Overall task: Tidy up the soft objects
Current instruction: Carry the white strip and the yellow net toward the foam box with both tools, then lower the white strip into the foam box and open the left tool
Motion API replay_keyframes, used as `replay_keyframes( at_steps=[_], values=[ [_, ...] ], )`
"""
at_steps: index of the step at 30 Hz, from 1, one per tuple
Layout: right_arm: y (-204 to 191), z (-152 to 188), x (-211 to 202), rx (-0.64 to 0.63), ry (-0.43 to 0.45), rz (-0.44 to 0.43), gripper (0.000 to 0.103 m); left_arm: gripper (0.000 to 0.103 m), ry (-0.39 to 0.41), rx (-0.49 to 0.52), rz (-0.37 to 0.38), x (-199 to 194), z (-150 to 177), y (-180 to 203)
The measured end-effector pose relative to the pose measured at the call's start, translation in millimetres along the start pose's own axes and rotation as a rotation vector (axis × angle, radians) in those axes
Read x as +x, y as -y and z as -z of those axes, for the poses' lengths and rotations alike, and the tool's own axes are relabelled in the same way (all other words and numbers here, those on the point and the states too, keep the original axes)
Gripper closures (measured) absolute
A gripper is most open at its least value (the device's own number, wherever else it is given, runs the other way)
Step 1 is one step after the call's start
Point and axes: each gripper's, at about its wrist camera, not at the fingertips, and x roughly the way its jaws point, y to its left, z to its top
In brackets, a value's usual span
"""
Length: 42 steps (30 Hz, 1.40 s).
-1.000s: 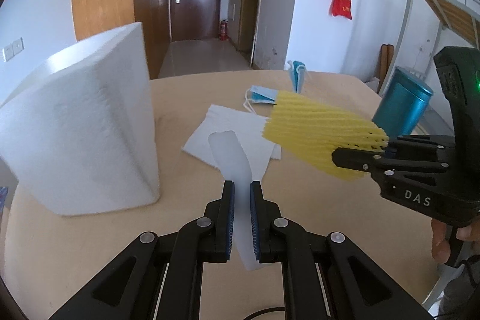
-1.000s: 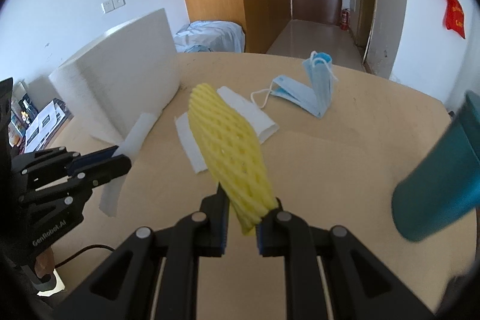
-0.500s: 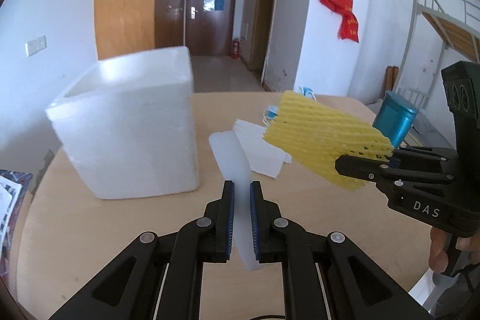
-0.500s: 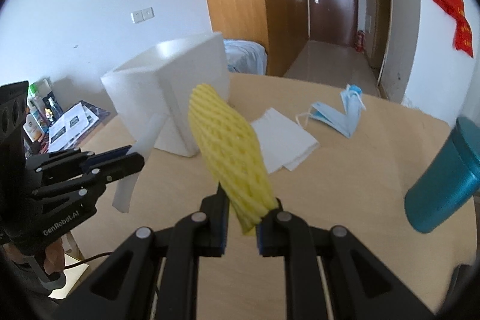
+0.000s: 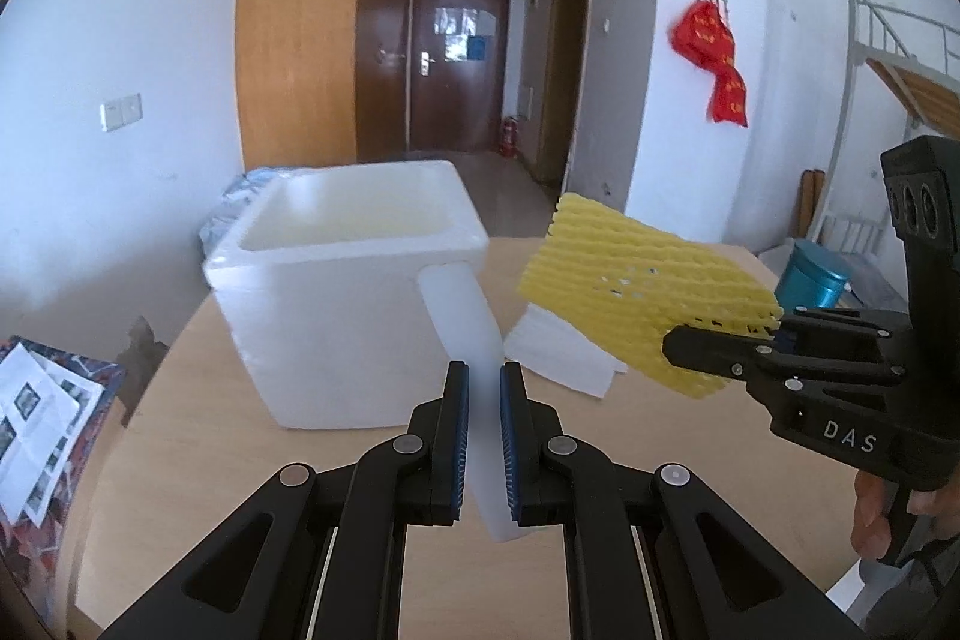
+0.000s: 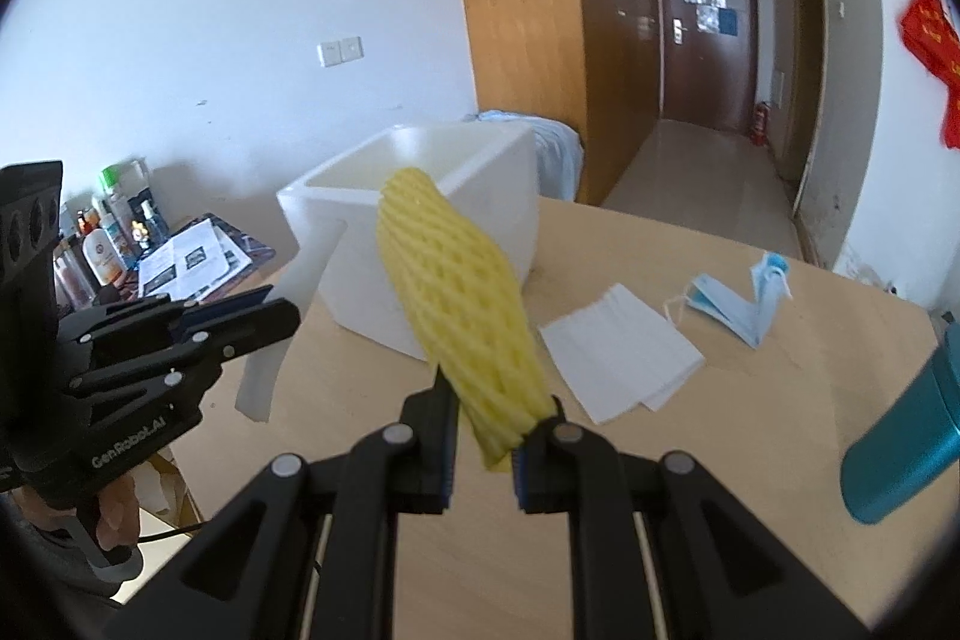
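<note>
My left gripper [image 5: 483, 388] is shut on a white foam strip [image 5: 465, 316] that sticks up past its fingers. In the air to its right, my right gripper [image 6: 483, 412] is shut on a yellow foam net sleeve [image 6: 462, 304]. That sleeve [image 5: 642, 304] and the right gripper [image 5: 678, 343] also show at the right of the left wrist view. An open white foam box [image 5: 354, 304] stands on the wooden table [image 5: 198, 430], just beyond both grippers, its hollow inside visible from above. The left gripper [image 6: 282, 316] with the strip [image 6: 264, 382] shows at the left of the right wrist view.
A folded white tissue [image 6: 624, 358] and blue face masks [image 6: 738, 304] lie on the table right of the box [image 6: 420, 232]. A teal cup [image 6: 900, 454] stands near the right edge. Papers and bottles [image 6: 108, 244] sit on a low surface to the left.
Both grippers have risen and drawn back with their loads held. The box now sits lower in view with its open top showing; tissue and masks have slid to the right.
</note>
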Motion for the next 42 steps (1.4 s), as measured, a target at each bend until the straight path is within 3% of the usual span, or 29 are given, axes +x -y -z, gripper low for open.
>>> replay_keyframes(
  at_steps=[22, 42],
  values=[
    [-39.3, -49.8, 10.0, -0.096, 0.078, -0.082, 0.085, 0.092, 0.091, -0.069, -0.121, -23.9, -28.7, -38.6],
    [-19.6, -94.3, 50.0, -0.082, 0.078, -0.097, 0.085, 0.092, 0.143, -0.07, -0.132, 7.3, -94.2, -61.5]
  ],
)
